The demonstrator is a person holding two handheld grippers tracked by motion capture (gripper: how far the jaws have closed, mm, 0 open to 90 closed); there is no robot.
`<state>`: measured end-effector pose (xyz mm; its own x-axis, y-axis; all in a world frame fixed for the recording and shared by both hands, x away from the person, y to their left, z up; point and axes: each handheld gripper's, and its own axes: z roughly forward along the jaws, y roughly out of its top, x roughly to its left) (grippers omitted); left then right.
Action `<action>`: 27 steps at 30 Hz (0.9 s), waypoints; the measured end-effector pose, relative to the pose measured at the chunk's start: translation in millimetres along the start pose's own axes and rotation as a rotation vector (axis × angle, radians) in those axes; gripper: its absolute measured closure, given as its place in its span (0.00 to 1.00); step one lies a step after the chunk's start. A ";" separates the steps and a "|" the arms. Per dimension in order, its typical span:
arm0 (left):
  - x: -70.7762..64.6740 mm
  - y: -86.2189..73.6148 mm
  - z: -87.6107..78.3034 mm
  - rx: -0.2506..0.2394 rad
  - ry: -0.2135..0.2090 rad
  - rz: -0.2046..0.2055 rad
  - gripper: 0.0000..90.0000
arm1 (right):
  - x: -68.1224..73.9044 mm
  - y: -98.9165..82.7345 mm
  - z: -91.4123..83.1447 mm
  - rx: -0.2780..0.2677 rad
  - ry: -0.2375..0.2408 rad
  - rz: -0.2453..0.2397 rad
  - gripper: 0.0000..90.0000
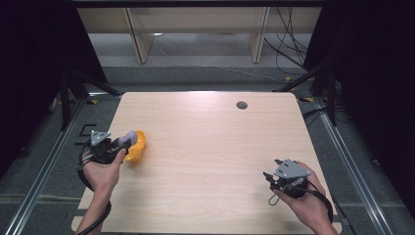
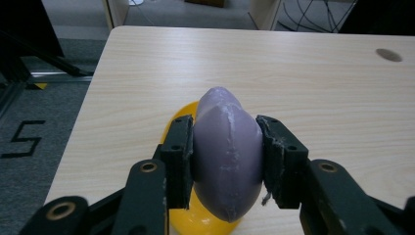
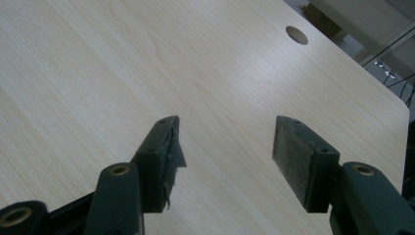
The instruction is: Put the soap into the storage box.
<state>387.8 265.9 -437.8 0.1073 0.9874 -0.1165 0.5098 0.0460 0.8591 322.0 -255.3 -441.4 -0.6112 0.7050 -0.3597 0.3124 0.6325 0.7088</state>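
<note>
In the high view the left hand (image 1: 102, 169) comes in from the bottom left corner, forearm rising almost straight up the picture, wrist bent so that the left tool (image 1: 119, 143) points to the right across the near-left part of the table (image 1: 205, 147). The fingers wrap the tool's body, and its grey three-cornered plate (image 1: 99, 137) faces up. Its two black pads (image 2: 177, 159) press on either side of a purple egg-shaped piece (image 2: 226, 152), which stands on end between them, its seam running down the middle. The purple piece hangs over a yellow bowl-like dish (image 2: 205, 218) that lies on the table just below and behind it; whether the two touch cannot be told. In the high view the dish (image 1: 137, 147) sits close to the table's left edge, about halfway up it, right at the tool's tip.

The right hand (image 1: 306, 193) enters from the bottom right, forearm slanting up and to the left, and holds the right tool (image 1: 269, 177) low above the near-right part of the table, pointing left and slightly away. Its jaws stand spread with bare wood between them, and one pad (image 3: 169, 147) has a torn, ragged lining. A round cable hole (image 1: 242, 105) lies near the far edge of the table, well apart from both hands.
</note>
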 end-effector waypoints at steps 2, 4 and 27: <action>-1.0 -0.9 7.6 0.000 0.013 0.018 0.66 | -0.3 -0.3 0.2 0.000 0.005 -0.005 0.49; -1.9 -1.1 14.7 0.001 0.028 0.018 0.66 | -0.5 -0.6 0.2 0.001 0.006 -0.005 0.49; -2.2 -17.3 30.1 0.047 0.000 0.057 0.51 | 2.1 -2.3 1.5 0.015 0.027 -0.016 0.49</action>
<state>404.5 258.4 -467.3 0.1373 0.9882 -0.0684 0.5427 -0.0173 0.8397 321.1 -254.8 -444.7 -0.6359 0.6858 -0.3540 0.3131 0.6484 0.6939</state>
